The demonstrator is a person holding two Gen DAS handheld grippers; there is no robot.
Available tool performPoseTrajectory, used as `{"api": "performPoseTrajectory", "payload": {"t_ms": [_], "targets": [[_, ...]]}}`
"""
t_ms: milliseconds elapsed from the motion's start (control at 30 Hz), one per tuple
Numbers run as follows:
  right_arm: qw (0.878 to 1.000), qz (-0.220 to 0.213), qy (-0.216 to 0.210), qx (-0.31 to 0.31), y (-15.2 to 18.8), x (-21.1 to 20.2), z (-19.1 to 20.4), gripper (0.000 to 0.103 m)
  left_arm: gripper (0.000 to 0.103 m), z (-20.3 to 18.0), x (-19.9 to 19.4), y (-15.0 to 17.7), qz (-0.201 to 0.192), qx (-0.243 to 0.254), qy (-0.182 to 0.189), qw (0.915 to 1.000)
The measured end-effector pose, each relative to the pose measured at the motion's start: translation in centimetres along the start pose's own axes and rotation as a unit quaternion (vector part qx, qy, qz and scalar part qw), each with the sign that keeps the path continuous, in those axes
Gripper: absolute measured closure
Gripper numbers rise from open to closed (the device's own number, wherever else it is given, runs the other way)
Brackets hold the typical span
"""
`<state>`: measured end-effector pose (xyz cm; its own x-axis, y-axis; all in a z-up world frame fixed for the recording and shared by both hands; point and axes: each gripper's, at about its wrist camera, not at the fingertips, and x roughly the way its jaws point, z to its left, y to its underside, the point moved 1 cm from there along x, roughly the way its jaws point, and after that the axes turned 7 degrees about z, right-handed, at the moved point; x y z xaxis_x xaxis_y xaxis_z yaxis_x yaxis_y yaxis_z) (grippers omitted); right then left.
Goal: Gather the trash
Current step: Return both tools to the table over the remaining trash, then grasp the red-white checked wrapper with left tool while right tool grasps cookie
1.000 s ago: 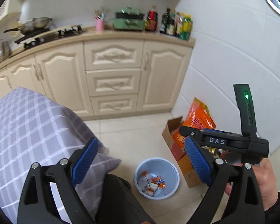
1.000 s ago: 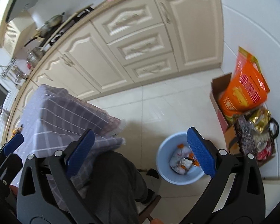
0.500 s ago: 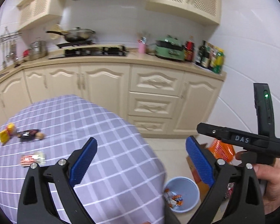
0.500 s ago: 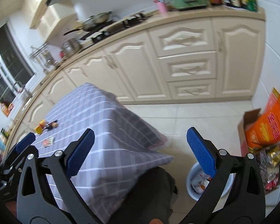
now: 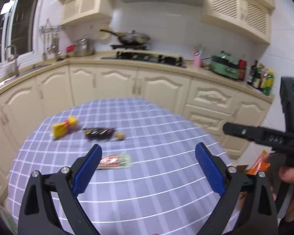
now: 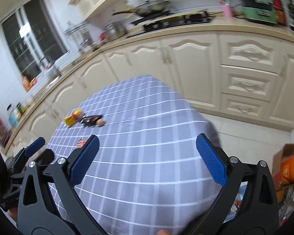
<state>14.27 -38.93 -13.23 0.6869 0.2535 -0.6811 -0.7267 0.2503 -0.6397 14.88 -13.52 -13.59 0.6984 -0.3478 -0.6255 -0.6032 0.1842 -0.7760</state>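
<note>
Trash lies on the purple checked tablecloth (image 5: 156, 129): a yellow wrapper (image 5: 63, 127), a dark wrapper (image 5: 99, 132), a small brown nut-like ball (image 5: 120, 136) and a red-and-white packet (image 5: 115, 161). My left gripper (image 5: 148, 164) hangs open above the table, its left pad next to the red-and-white packet, nothing between its fingers. My right gripper (image 6: 147, 158) is open and empty over the table's near right side. The yellow wrapper (image 6: 73, 117), dark wrapper (image 6: 90, 120) and ball (image 6: 100, 122) lie far ahead of it. The left gripper (image 6: 34, 148) shows at the right wrist view's left edge.
Cream cabinets (image 5: 166, 90) run behind the table, with a stove (image 5: 147, 55), pan and bottles on the counter. A cardboard box with an orange bag (image 6: 290, 168) stands on the floor at right. A hand (image 5: 292, 188) holds the right gripper's black handle (image 5: 264, 137).
Both cameras have swung up and left from the floor bin to the tabletop. The trash on the cloth now lies ahead of both grippers. Both stayed open and empty.
</note>
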Motion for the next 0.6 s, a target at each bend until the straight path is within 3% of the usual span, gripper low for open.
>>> {"api": "performPoseTrajectory", "payload": {"t_ms": [167, 433, 567, 600], "targets": [[1.000, 0.020, -0.011, -0.010, -0.4, 3.2, 2.0, 0.006, 0.009, 3.6, 3.1, 0.9, 0.044, -0.016, -0.032, 0.9984], [0.999, 0.044, -0.023, -0.009, -1.0, 6.9, 2.8, 0.006, 0.009, 5.6, 9.5, 1.3, 0.122, -0.021, -0.066, 0.9901], [0.998, 0.052, -0.028, -0.007, -1.0, 7.9, 2.8, 0.006, 0.010, 5.9, 12.2, 0.8, 0.166, -0.029, -0.038, 0.9850], [0.998, 0.054, -0.029, -0.008, -1.1, 8.1, 2.7, 0.006, 0.014, 5.7, 12.6, 0.9, 0.174, -0.021, -0.024, 0.9843]]}}
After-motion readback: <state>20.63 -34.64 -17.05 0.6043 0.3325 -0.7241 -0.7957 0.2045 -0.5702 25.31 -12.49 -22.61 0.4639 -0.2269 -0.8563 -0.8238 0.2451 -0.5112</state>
